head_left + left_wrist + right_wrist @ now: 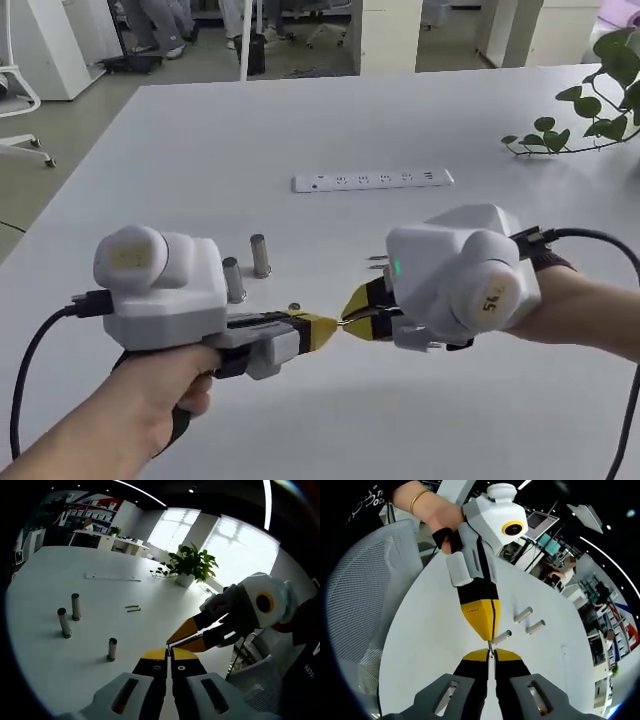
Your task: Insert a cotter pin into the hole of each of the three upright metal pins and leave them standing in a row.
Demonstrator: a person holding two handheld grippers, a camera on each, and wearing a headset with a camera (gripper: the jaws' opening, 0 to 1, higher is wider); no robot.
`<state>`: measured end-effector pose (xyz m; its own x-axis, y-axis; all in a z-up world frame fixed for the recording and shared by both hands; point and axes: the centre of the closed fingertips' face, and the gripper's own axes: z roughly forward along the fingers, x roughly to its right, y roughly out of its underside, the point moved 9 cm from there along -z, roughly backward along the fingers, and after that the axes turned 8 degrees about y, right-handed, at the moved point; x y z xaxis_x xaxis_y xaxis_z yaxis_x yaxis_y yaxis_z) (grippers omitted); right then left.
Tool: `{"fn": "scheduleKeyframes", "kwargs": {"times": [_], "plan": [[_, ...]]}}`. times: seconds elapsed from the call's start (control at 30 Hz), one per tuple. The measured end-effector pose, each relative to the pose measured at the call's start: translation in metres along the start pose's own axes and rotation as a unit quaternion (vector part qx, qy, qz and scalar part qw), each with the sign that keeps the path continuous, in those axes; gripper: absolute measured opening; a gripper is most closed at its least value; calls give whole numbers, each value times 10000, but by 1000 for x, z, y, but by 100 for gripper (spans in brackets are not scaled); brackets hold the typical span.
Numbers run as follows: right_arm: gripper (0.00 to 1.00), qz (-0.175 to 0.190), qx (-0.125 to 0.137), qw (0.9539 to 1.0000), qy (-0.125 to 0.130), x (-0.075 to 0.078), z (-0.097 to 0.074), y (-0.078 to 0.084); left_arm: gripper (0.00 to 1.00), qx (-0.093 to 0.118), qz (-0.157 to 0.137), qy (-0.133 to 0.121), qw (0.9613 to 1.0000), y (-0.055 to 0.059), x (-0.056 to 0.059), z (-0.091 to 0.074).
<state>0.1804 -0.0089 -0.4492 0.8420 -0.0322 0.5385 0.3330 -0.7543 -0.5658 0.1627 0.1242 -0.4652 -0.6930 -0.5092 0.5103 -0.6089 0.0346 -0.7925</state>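
Head view: nipping one cotter pin (490,646) tip to tip with left gripper (328,329) and right gripper (352,316), both clamped tight on it. Regripping, by the look. Next: letting one claw go, then lining up with the hole in the nearest metal pin (112,649), upright close by.

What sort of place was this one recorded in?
Probably an open-plan office or lab: a large white table with a power strip, a potted plant, and a mesh chair and a monitor behind.

The left claw (333,327) hides most of one metal pin (293,306); the cotter pin (490,649) at its tip is too small to make out.
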Motion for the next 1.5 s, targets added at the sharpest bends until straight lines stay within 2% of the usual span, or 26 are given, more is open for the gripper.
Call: {"fn": "scheduleKeyframes", "kwargs": {"times": [0.2, 0.27, 0.47, 0.7, 0.87, 0.97, 1.03, 1.07, 1.13, 1.27, 1.43, 1.47, 1.5], "plan": [[0, 351, 69, 9993, -72, 2, -1, 4, 0, -42, 192, 35, 9998, 1, 2, -1], [0, 536, 78, 9984, -168, 1, -1, 6, 0, -76, 263, 47, 9996, 1, 2, -2], [4, 825, 118, 9961, -299, 2, -4, 11, 0, -202, 596, 112, 9980, 1, 2, -4], [6, 1244, 245, 9899, -626, -2, -6, 16, 0, -349, 974, 365, 9940, 4, 6, -3], [10, 1523, 291, 9831, -976, -4, -9, 21, 0, -531, 1284, 501, 9890, 7, 9, -2], [10, 1912, 389, 9724, -1283, -7, -11, 23, 0, -652, 1433, 584, 9858, 11, 12, -2], [11, 2133, 331, 9656, -1448, -8, -13, 26, 0, -714, 1577, 655, 9827, 12, 12, -2], [12, 2151, 333, 9655, -1426, -7, -13, 27, 0, -725, 1608, 705, 9818, 13, 12, -1], [12, 2297, 349, 9594, -1601, -10, -13, 29, 0, -752, 1628, 779, 9807, 14, 12, -1], [13, 2546, 405, 9508, -1720, -13, -13, 33, 0, -818, 1802, 915, 9759, 15, 13, 0], [12, 2866, 566, 9350, -2012, -17, -16, 32, 0, -860, 1825, 1085, 9734, 17, 13, 1], [12, 2933, 564, 9307, -2113, -19, -17, 33, 0, -870, 1830, 1119, 9728, 18, 14, 2], [11, 2914, 579, 9310, -2122, -19, -17, 33, 0, -892, 1840, 1162, 9719, 18, 14, 2]]}}
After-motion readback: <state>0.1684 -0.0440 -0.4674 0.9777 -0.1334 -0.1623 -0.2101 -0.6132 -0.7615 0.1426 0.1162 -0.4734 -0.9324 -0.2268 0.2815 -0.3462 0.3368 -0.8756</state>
